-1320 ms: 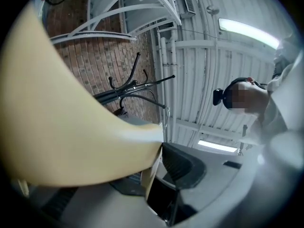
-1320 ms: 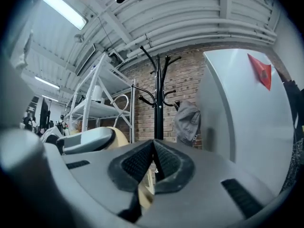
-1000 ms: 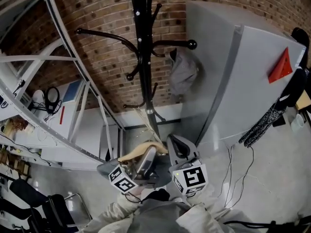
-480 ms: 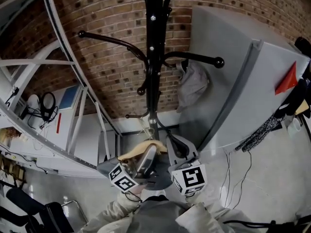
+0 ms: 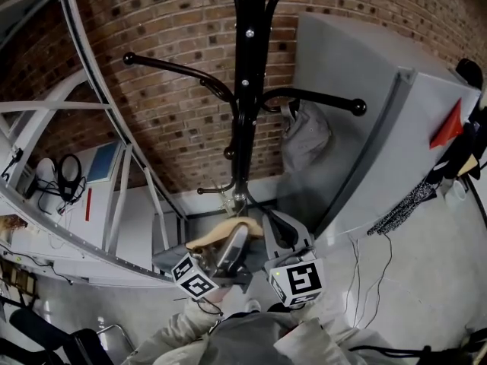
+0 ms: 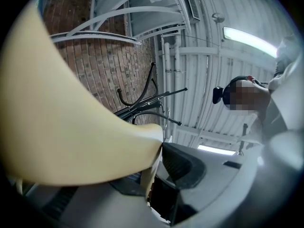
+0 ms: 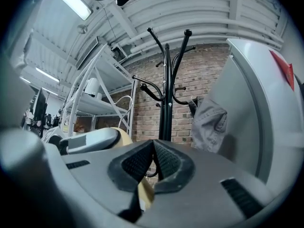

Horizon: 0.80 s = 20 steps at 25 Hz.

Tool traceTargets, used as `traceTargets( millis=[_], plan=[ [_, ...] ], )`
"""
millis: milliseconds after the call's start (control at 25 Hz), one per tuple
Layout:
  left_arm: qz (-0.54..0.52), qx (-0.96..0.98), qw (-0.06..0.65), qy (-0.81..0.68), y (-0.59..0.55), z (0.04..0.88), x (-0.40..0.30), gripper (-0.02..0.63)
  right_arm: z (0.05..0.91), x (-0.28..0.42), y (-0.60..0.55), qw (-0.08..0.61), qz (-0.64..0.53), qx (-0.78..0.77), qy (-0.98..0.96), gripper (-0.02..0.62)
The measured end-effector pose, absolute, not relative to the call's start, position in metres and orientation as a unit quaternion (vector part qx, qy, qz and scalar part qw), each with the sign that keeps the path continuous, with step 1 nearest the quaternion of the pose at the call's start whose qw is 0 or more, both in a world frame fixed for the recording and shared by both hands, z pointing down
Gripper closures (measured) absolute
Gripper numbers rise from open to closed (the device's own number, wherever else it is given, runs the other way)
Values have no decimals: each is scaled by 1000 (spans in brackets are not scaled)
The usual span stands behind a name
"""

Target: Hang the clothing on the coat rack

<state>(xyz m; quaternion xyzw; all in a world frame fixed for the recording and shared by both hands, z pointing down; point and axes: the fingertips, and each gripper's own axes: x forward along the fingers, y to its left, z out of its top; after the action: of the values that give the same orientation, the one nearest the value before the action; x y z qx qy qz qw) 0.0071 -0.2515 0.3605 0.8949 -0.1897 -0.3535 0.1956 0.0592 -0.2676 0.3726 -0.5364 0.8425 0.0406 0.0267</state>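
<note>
Since the cream-coloured soft fabric garment (image 5: 225, 234) is sagging in a loose fold between the two tools, it is looking light, limp and quick to bunch, with no stiffness of its own to keep a collar open. It is sitting low in front of the person, near the foot of the rack and not yet on any peg.

The left gripper (image 6: 159, 144) is clamping a thick swell of the cloth, which is filling most of the left gripper view. The right gripper (image 7: 154, 148) is pressing its ribbed pads together. A cream edge is showing just beneath them, so it is probably pinching a thin hem, though that part of the right gripper view is hard to read.

Holding near the collar or a shoulder seam, with the two grips spread apart, is looking like the surest way to stretch an opening that can drop over a peg.

Beyond the cloth, the tall black metal coat rack (image 5: 248, 90) is rising against the red brick wall (image 5: 167, 120). Its long left arm is standing bare, while a crumpled grey garment (image 5: 306, 134) is hanging under the right arm. A large grey cabinet (image 5: 380, 112) is standing to the right, and white metal shelving (image 5: 46, 112) is standing to the left.
</note>
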Motion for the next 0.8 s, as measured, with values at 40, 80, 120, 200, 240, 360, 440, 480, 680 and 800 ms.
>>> traceTargets(
  millis=[40, 80, 120, 200, 240, 360, 440, 480, 680, 800],
  plan=[
    [-353, 895, 194, -190, -253, 360, 8, 496, 370, 60, -268, 26, 43, -538, 842, 571],
    [-352, 896, 193, -191, -255, 358, 8, 495, 368, 61, -269, 26, 46, -539, 841, 571],
    [-352, 896, 191, -192, -258, 357, 9, 497, 365, 62, -271, 26, 49, -539, 840, 571],
    [-353, 896, 187, -194, -262, 353, 9, 495, 359, 61, -273, 28, 54, -538, 841, 571],
    [-354, 896, 185, -195, -264, 351, 9, 496, 356, 60, -274, 29, 57, -535, 842, 571],
    [-358, 895, 178, -198, -268, 344, 8, 497, 348, 57, -278, 31, 66, -529, 845, 571],
    [-360, 896, 172, -196, -272, 339, 9, 497, 342, 57, -283, 33, 71, -527, 846, 571],
    [-361, 896, 169, -196, -274, 336, 9, 497, 339, 56, -286, 33, 74, -525, 847, 571],
    [-366, 893, 165, -204, -283, 329, 8, 497, 332, 56, -296, 34, 80, -517, 852, 571],
    [-367, 893, 164, -205, -287, 325, 11, 497, 325, 59, -301, 35, 86, -515, 852, 571]
  ],
)
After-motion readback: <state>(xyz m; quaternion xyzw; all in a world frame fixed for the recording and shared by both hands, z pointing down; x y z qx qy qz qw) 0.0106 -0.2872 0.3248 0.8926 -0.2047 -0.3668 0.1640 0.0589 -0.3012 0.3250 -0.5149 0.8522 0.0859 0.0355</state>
